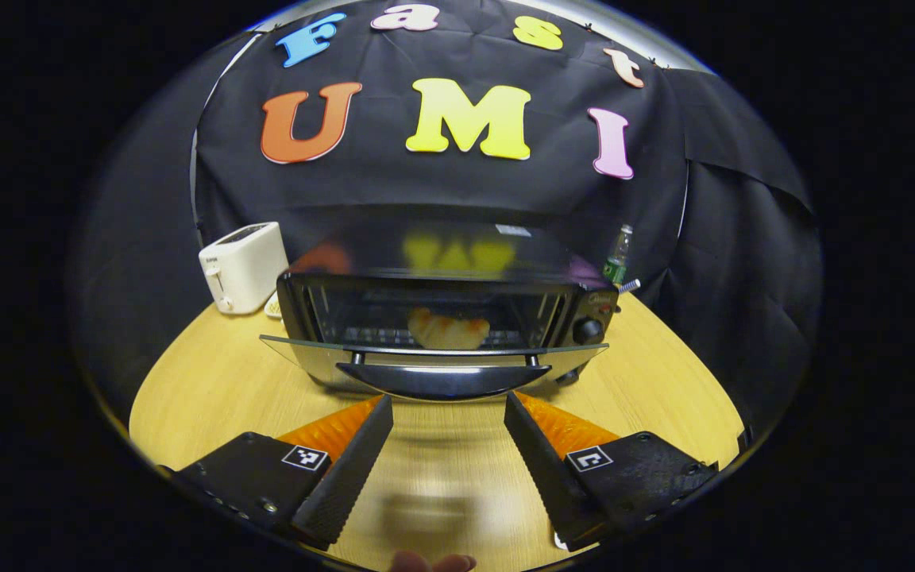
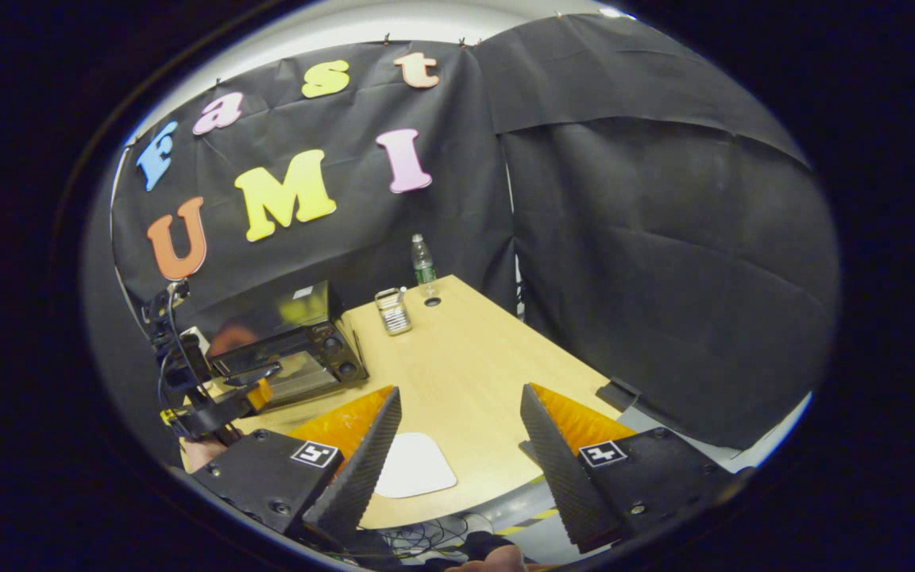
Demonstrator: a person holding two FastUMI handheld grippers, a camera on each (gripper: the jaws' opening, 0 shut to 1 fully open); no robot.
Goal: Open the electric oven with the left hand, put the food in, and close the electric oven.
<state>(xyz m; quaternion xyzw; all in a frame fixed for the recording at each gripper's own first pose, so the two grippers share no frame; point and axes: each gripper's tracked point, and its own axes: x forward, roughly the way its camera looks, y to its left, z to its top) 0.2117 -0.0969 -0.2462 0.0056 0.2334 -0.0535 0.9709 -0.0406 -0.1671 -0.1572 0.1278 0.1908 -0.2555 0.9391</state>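
Observation:
The electric oven (image 1: 442, 306) stands on the wooden table with its glass door (image 1: 434, 353) swung down almost flat, handle (image 1: 442, 380) toward me. A piece of toasted bread (image 1: 448, 328) lies on the rack inside. My left gripper (image 1: 448, 405) is open, its fingertips just short of the handle, one on each side, touching nothing. In the right gripper view the oven (image 2: 291, 338) sits at the far left with the left gripper (image 2: 215, 401) in front of it. My right gripper (image 2: 459, 393) is open and holds nothing, hanging above a white plate (image 2: 414, 465) near the table's front edge.
A white toaster (image 1: 243, 266) stands left of the oven, a green-labelled bottle (image 1: 619, 258) behind its right corner. The bottle (image 2: 422, 262) and a small metal tin (image 2: 392, 310) stand at the table's far end. Bare tabletop (image 2: 473, 357) stretches right of the oven.

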